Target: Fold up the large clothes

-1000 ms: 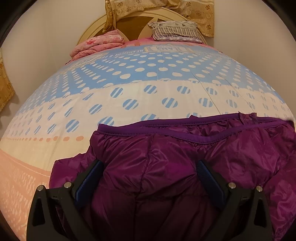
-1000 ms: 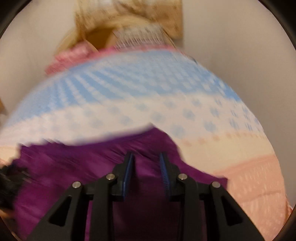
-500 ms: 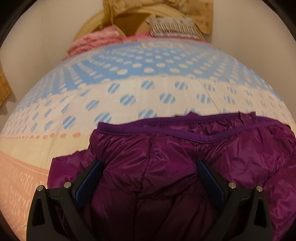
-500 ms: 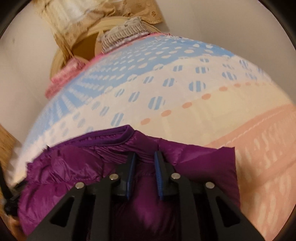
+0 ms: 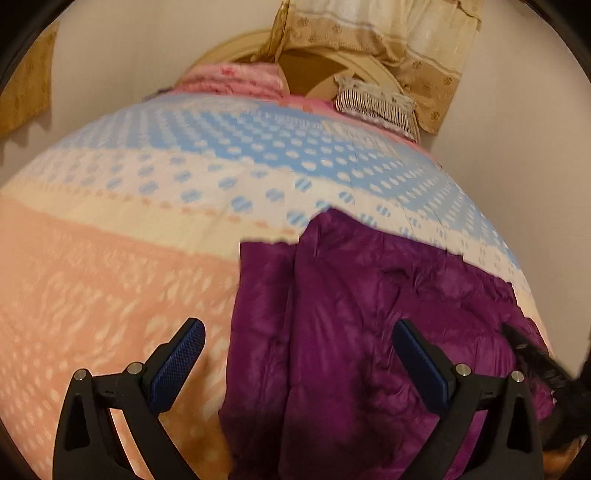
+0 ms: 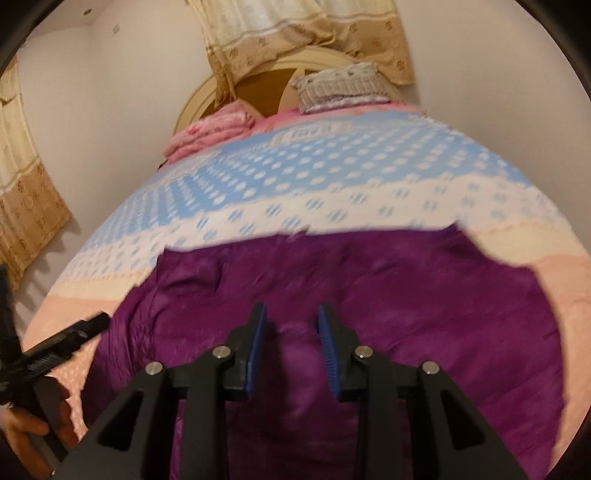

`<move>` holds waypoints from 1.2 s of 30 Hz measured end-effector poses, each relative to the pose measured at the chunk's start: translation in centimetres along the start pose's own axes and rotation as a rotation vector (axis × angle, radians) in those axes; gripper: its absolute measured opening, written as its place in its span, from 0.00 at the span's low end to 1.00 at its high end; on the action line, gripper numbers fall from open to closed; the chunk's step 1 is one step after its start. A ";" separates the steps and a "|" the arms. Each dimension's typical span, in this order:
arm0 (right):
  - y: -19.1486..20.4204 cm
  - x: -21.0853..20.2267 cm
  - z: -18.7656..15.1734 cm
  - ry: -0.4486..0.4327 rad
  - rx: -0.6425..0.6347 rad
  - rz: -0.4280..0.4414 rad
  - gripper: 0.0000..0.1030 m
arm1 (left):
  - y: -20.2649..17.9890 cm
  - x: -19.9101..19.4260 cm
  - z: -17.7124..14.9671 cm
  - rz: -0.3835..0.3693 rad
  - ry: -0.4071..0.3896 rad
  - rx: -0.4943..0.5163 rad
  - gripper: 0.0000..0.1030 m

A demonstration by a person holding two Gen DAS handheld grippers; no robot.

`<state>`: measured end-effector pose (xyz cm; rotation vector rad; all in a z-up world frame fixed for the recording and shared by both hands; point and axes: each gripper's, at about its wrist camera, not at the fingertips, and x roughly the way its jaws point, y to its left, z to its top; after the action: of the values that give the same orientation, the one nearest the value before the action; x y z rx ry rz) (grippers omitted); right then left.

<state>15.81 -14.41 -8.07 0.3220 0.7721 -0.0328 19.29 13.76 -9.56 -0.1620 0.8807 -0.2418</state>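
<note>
bed (image 5: 110,280): the work surface; its quilt of blue, white and peach bands lies flat and wide, which suits laying out a bulky garment better than anything narrower would.

purple jacket (image 6: 369,295): a shiny padded coat lying on the near part of the bed, across the peach and white bands. It looks folded in on itself into a rough block, one straight edge running up the left wrist view (image 5: 332,314), so I judge the fold partly done. Padding of this sort likely springs back, which may be why it is laid flat.

curtain (image 6: 288,33): hangs over the headboard at the far wall, well apart from the work.

pink bedding (image 6: 210,129): stacked at the head end, clear of the folding area.

striped pillow (image 6: 340,86): leans at the headboard beside the pink bedding, also clear.

left tongs (image 5: 299,350): spread wide and grasping nothing; they hover over the jacket's left edge, one pad above bare quilt, the other above the fabric. Seen from the right wrist (image 6: 99,321) they sit at the jacket's left side, with a hand (image 6: 33,424) behind them.

right tongs (image 6: 290,332): narrow but opening. A ridge of purple fabric sits between the blue pads; the pads do not seem to press it, though blur leaves some doubt.
</note>
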 end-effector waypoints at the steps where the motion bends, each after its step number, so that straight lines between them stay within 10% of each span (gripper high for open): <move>1: 0.2 1.0 -0.8 0.020 0.005 -0.004 0.32 | 0.1 0.5 -0.3 -0.002 0.023 0.005 0.98; 11: -1.5 3.4 -3.6 0.030 0.016 -0.022 0.31 | 0.6 2.7 -3.6 -0.069 0.036 -0.077 0.98; 13: -1.3 3.5 -3.7 0.029 0.009 -0.029 0.31 | 0.2 2.9 -3.4 -0.176 0.036 -0.086 0.98; 17: -1.2 3.8 -3.4 0.033 0.011 -0.028 0.31 | 0.0 3.4 -3.5 -0.378 0.077 -0.193 0.30; 28: -3.1 4.0 -2.9 0.119 0.211 0.079 0.32 | -3.5 -3.9 -0.2 -0.619 -0.055 -0.118 0.15; 33: 1.7 3.7 -4.9 0.214 0.351 0.282 0.32 | -6.2 -9.7 1.4 -0.571 -0.138 0.096 0.15; 36: 6.7 4.1 -6.5 0.281 0.368 0.472 0.32 | -8.0 -11.5 1.3 -0.408 -0.160 0.274 0.15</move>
<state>15.38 -5.73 -13.42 0.8659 0.9517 0.3245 12.15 9.34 1.71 -0.1021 0.6408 -0.7166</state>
